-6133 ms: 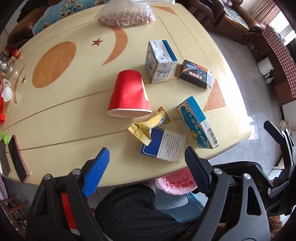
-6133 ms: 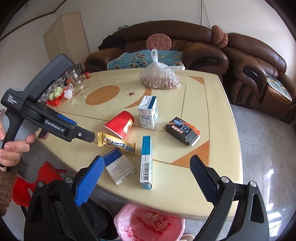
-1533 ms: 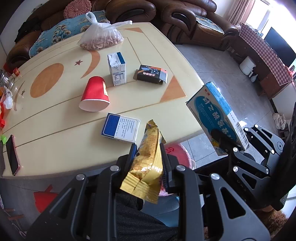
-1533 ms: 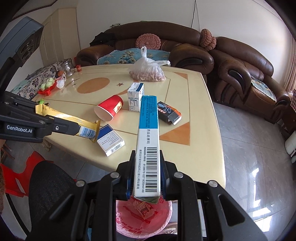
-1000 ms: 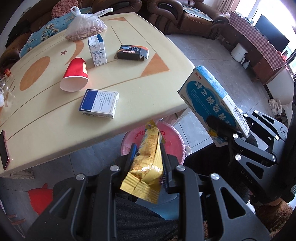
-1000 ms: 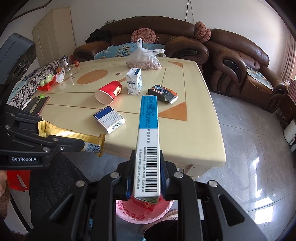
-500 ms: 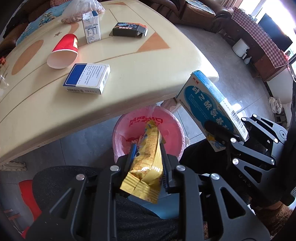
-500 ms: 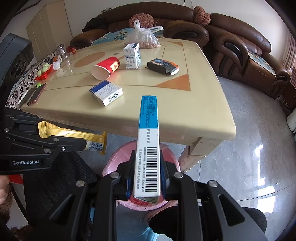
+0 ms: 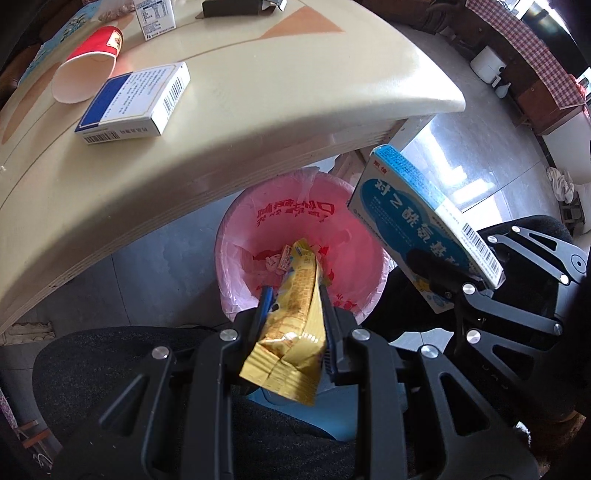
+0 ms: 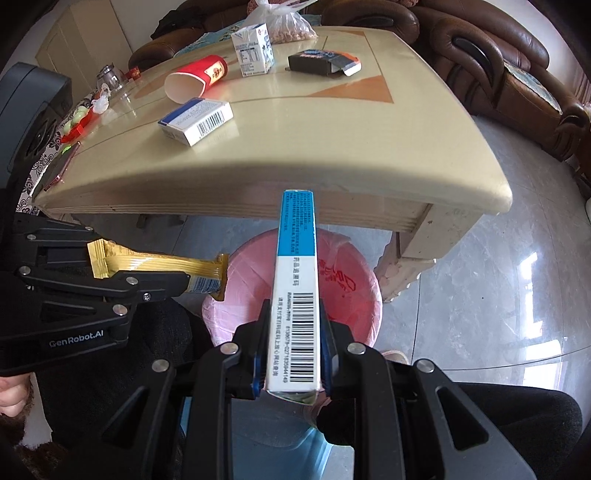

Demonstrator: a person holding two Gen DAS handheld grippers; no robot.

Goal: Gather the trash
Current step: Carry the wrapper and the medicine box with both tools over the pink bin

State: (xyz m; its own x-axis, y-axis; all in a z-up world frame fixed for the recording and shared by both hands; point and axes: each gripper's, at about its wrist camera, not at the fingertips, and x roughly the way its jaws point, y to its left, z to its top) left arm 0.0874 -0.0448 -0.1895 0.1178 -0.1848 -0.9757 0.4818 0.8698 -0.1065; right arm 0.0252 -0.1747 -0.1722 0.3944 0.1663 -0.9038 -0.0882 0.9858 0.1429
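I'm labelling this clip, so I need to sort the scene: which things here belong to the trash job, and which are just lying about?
Job:
left gripper holding yellow wrapper
right gripper holding blue box
pink-lined bin
red cup
white-and-blue box
milk carton
dark box

Lying about:
bag of nuts
phone
sofa

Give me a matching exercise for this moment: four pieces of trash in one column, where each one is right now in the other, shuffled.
Things:
1. yellow snack wrapper
2. blue medicine box
3. red paper cup
4. milk carton

Places:
A. lying on its side on the table
B. held in the right gripper
C. standing upright on the table
D. held in the left gripper, above the pink-lined bin

Pairs: 1-D, 2-B, 3-A, 4-C
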